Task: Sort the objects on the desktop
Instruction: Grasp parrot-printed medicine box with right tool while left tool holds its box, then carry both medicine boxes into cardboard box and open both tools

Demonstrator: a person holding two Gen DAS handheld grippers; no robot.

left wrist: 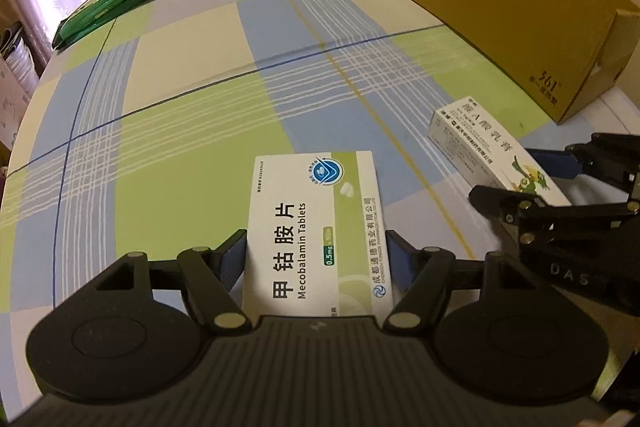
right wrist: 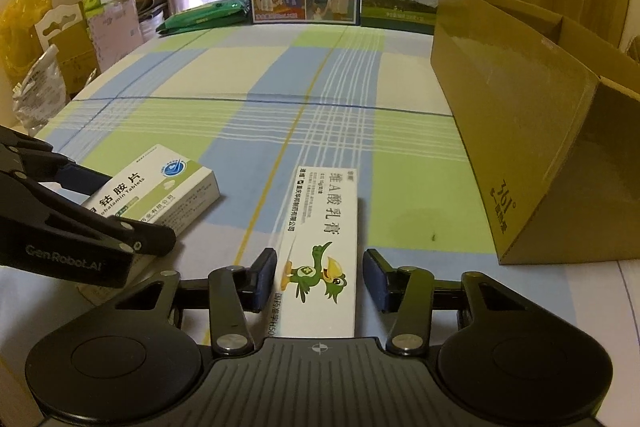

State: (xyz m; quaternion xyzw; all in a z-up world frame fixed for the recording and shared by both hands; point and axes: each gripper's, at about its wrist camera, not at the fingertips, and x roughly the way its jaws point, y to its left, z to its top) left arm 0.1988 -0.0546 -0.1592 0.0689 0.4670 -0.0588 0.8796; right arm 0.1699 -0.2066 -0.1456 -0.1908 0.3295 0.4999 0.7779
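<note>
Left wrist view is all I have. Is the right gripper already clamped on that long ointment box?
Observer: No. The right gripper straddles the ointment box, and a narrow gap shows at each pad.
Operator: Anything on the cloth between it and the cardboard box?
Observer: One small dark speck lies on the tablecloth, short of the cardboard box.
</note>
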